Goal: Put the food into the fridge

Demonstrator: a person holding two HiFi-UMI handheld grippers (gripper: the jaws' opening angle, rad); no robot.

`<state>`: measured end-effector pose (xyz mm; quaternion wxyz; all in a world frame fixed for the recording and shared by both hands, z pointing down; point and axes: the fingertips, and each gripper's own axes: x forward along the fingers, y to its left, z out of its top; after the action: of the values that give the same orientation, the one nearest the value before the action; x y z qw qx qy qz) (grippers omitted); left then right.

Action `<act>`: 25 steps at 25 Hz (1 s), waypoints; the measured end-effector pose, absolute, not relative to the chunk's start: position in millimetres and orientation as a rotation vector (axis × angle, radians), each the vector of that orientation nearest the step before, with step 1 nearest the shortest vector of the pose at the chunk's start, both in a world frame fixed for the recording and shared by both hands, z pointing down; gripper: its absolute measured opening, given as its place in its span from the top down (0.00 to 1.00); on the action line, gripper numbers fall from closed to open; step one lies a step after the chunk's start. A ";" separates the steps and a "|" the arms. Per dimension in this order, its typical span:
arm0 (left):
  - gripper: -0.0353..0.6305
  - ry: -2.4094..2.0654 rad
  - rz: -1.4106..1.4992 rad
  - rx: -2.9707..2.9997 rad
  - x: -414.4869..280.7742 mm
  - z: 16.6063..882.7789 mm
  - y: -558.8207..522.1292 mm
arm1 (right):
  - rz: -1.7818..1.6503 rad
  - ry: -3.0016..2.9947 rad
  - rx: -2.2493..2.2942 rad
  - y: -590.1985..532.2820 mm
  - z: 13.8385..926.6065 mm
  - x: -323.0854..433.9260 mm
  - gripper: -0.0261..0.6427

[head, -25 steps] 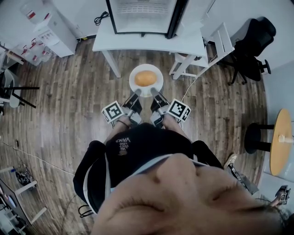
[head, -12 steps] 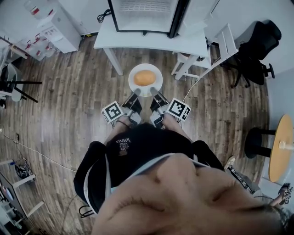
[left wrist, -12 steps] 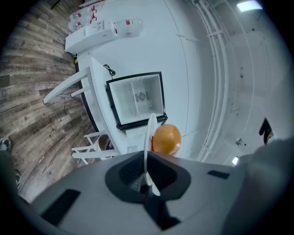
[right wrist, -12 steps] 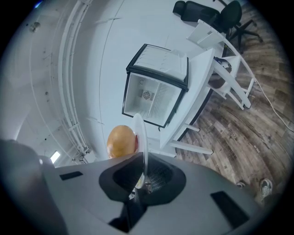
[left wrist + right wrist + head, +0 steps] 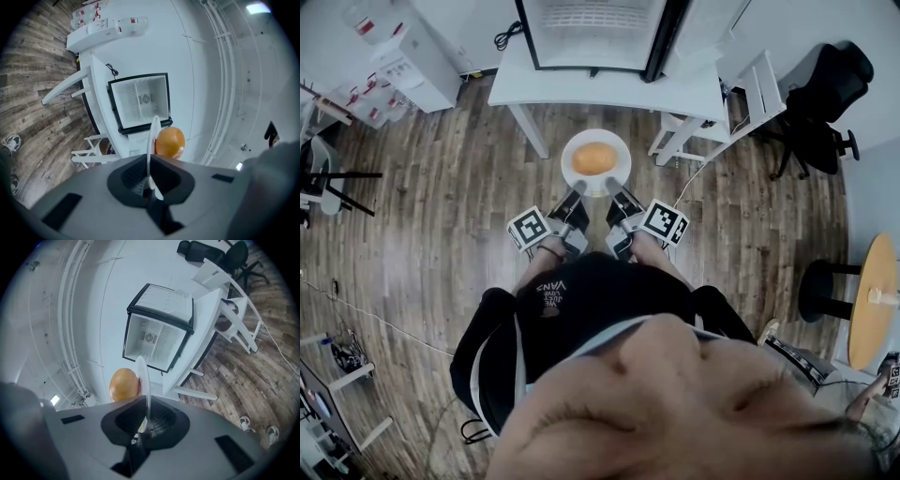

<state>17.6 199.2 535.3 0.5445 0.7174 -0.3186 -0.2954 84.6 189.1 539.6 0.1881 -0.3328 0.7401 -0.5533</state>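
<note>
A white plate with an orange bun on it hangs level above the wood floor, in front of a white table. My left gripper is shut on the plate's near left rim, and my right gripper is shut on its near right rim. The left gripper view has the plate edge-on between the jaws, with the bun to its right. From the right gripper the plate is also edge-on, with the bun left of it. The small fridge stands open on the table ahead.
The white table carries the fridge; its legs reach the floor near the plate. A white folding frame and a black office chair stand to the right. A white cabinet is at the far left, a round wooden table at the right edge.
The plate and both grippers hold nearly the same place; the view has shifted slightly, with the table and fridge a touch nearer.
</note>
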 end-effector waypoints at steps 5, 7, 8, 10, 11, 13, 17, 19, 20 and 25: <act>0.91 -0.749 -0.676 1.705 11.0 533.8 174.6 | -1.541 2.069 -0.959 165.6 534.9 79.7 0.93; 0.91 -0.737 -0.678 1.706 6.5 531.7 163.0 | -1.544 2.066 -0.980 155.0 534.9 75.9 0.93; 0.91 -0.739 -0.673 1.704 4.2 532.3 157.2 | -1.545 2.063 -0.990 149.5 535.1 74.5 0.93; 0.91 -0.743 -0.658 1.701 0.4 533.8 146.4 | -1.534 2.060 -0.985 138.3 532.9 70.8 0.93; 0.91 -0.739 -0.654 1.703 -1.2 532.9 140.9 | -1.530 2.057 -0.983 133.0 531.4 68.8 0.93; 0.91 -0.726 -0.654 1.709 -4.7 528.9 129.7 | -1.525 2.051 -0.989 122.5 528.4 64.9 0.93; 0.91 -0.716 -0.643 1.714 -12.8 527.7 110.1 | -1.512 2.047 -1.003 103.3 526.1 57.6 0.93; 0.91 -0.700 -0.649 1.718 -16.4 526.0 101.4 | -1.505 2.046 -1.008 95.0 526.4 53.2 0.93; 0.91 -0.689 -0.655 1.718 -18.5 524.4 96.5 | -1.501 2.045 -1.011 90.3 526.0 50.4 0.93; 0.91 -0.686 -0.631 1.722 -34.9 524.4 72.1 | -1.487 2.039 -1.026 66.8 521.7 35.4 0.93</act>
<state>-34.9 72.1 524.4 0.5579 0.7298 -0.2908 -0.2675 35.4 66.8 521.7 0.2074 -0.3684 0.7322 -0.5340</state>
